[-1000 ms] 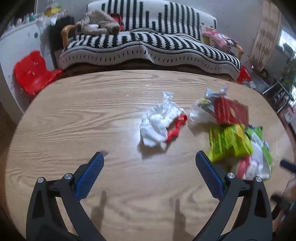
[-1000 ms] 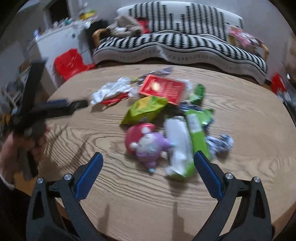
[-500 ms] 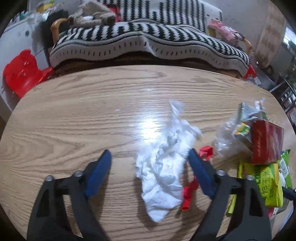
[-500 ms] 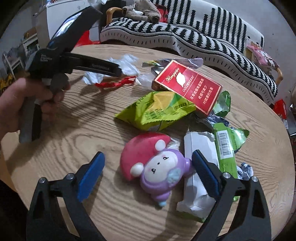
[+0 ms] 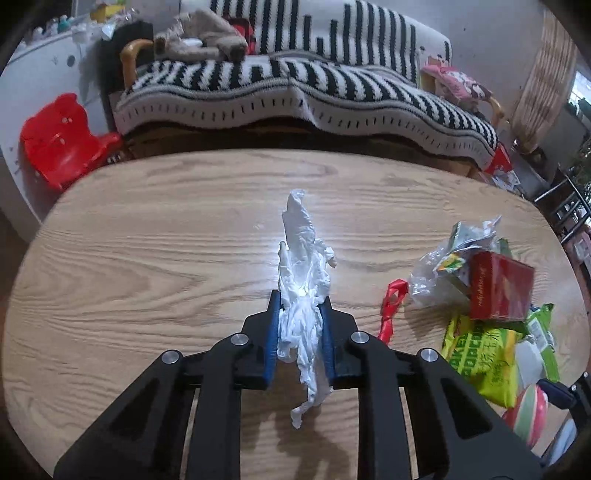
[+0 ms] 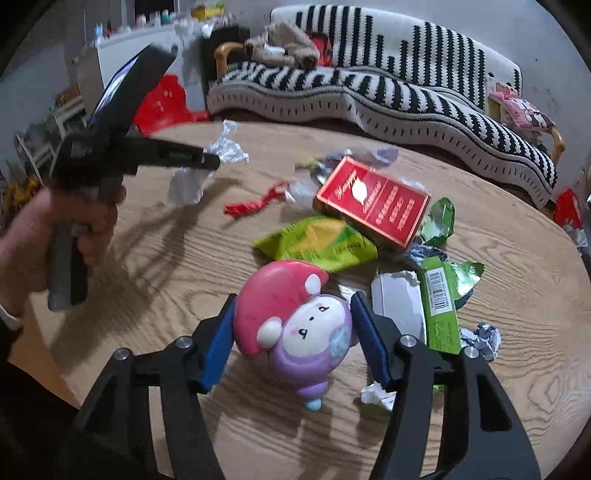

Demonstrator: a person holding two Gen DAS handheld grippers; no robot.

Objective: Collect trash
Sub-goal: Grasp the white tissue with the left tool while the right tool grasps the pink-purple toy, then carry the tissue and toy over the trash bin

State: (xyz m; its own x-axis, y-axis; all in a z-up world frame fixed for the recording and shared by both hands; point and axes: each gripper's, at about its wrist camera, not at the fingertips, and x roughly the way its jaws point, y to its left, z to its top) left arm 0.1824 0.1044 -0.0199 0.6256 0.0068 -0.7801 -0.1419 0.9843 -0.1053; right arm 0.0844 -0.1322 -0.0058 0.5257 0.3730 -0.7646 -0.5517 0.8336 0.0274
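My left gripper is shut on a crumpled white tissue and holds it just above the wooden table; the tissue also shows in the right wrist view. My right gripper is shut on a pink and purple squishy toy. Other trash lies on the table: a red ribbon, a red box, a yellow-green snack bag, a green wrapper and a white wrapper.
A black-and-white striped sofa stands behind the table with a plush animal on it. A red plastic chair is at the far left. A small crumpled paper ball lies at the table's right.
My left gripper moved forward over the tissue and shut on it, lifting it. My right gripper moved in around the squishy toy and shut on it.
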